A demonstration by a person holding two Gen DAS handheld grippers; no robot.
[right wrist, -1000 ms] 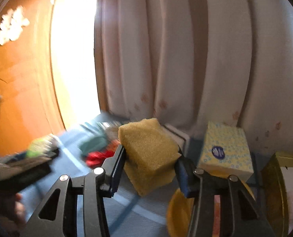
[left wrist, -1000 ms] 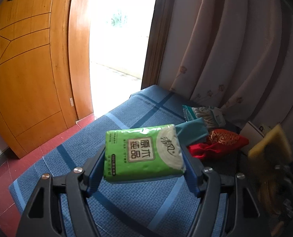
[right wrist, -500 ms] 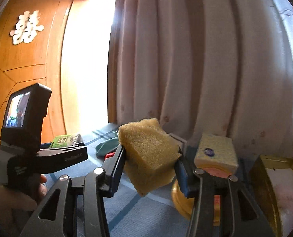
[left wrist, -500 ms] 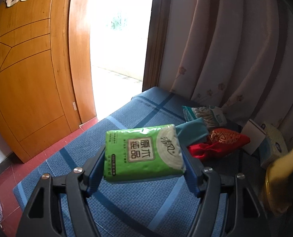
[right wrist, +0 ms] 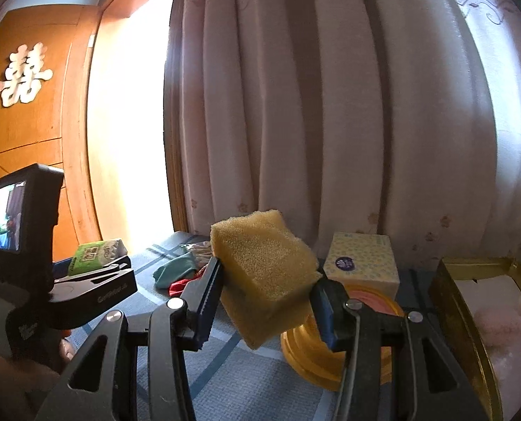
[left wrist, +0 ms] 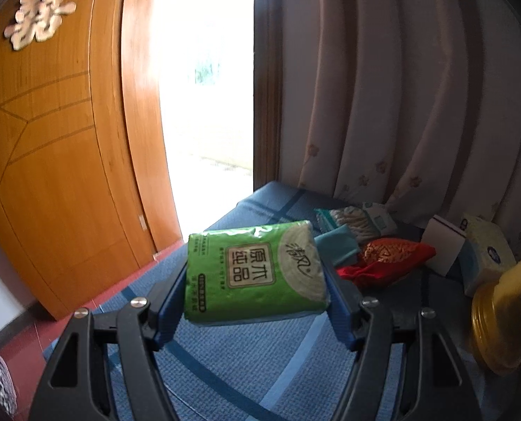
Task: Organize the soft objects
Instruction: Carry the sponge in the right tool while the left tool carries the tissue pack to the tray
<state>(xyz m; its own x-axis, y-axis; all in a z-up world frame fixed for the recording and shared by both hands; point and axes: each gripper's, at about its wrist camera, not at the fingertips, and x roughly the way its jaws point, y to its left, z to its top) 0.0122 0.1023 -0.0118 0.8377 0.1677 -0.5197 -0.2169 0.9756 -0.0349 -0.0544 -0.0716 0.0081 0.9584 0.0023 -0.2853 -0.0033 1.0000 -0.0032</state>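
left claw [left wrist: 257, 277]: clamped on a green tissue pack [left wrist: 255, 272], which is pinched at both short ends between the blue pads and held clear above the blue mat [left wrist: 225, 368].
right claw [right wrist: 265, 294]: closed on a yellow sponge [right wrist: 264, 273], which is squeezed between the pads and held tilted above a yellow round lid [right wrist: 306, 361].
left claw seen from the right: its black body [right wrist: 85, 291] is seen at the left edge, the green pack [right wrist: 97, 251] being carried in it.
mat, near: a red pouch [left wrist: 390, 259] and a teal cloth [left wrist: 337, 245] are laid beside each other behind the green pack.
mat, farther: a packet of white cord [left wrist: 355, 217] is seen behind the teal cloth, close to the curtain [left wrist: 400, 105].
right side: a floral tissue box [right wrist: 362, 263] is stood just behind the yellow lid; a gold box [right wrist: 460, 315] with pink plush [right wrist: 502, 329] inside is seen at the far right.
backdrop: a wooden door [left wrist: 50, 140] is stood open at the left.
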